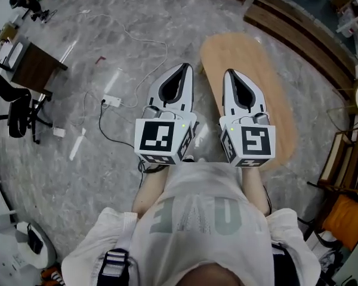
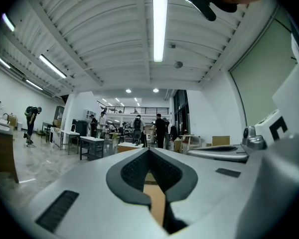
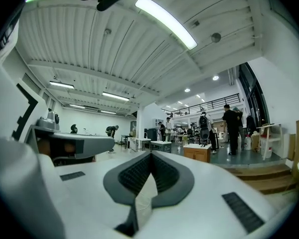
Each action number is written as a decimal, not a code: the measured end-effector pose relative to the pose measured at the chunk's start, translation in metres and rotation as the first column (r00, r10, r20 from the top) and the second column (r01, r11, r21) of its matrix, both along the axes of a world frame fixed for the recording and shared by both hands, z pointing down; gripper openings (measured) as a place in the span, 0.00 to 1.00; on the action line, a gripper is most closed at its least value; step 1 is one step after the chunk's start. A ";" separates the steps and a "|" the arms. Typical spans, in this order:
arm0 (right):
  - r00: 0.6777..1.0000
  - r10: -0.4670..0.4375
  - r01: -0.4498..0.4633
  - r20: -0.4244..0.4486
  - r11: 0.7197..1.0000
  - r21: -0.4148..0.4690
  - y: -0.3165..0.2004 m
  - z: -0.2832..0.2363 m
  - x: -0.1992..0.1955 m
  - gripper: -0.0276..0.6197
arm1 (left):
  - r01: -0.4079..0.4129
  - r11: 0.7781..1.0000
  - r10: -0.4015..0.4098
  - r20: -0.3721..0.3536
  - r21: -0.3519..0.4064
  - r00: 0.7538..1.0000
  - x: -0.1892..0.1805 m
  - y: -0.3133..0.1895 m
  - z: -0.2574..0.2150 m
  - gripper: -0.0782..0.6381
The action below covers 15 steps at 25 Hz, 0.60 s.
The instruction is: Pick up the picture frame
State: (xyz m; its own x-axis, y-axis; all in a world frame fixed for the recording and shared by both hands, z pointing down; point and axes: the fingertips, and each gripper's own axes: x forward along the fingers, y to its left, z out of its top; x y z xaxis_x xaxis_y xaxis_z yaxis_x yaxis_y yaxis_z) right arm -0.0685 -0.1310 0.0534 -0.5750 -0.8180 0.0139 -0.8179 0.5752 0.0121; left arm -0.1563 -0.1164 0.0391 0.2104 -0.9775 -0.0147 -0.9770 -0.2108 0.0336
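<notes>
No picture frame is to be found in any of the three views, so its place cannot be told; the light-wood oval tabletop (image 1: 250, 52) is bare where it shows. A frame is presumably light and stiff, slippery on its flat face and fragile if glazed, so it would best be taken by one outer rail, or by two opposite rails with both grippers, and not on the glass.

The white left gripper (image 1: 185, 67) and the white right gripper (image 1: 228, 73) are held level and side by side, the right one over the tabletop's near part. In both gripper views the jaws are seen brought together at the tips, with nothing between them.

A white power strip (image 1: 112, 101) with trailing cables lies on the grey marbled floor (image 1: 77, 177) to the left, a dark brown desk (image 1: 39, 67) and a black office chair (image 1: 15, 109) stand further left, and wooden chairs (image 1: 343, 159) stand to the right. The cables are judged a tripping risk.
</notes>
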 end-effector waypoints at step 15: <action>0.999 0.053 -0.053 0.011 0.999 -0.011 0.001 0.004 -0.005 0.05 | -0.050 0.998 0.051 0.040 -0.024 0.998 -0.008 -0.011 0.009 0.12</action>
State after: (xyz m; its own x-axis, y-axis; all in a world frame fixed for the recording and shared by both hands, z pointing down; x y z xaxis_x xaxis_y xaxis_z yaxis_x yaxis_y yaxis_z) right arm -0.0732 -0.1301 0.0570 -0.5311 -0.8472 0.0164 -0.8473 0.5311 -0.0028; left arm -0.1648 -0.1273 0.0481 0.2593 -0.9656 0.0176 -0.9658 -0.2594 -0.0008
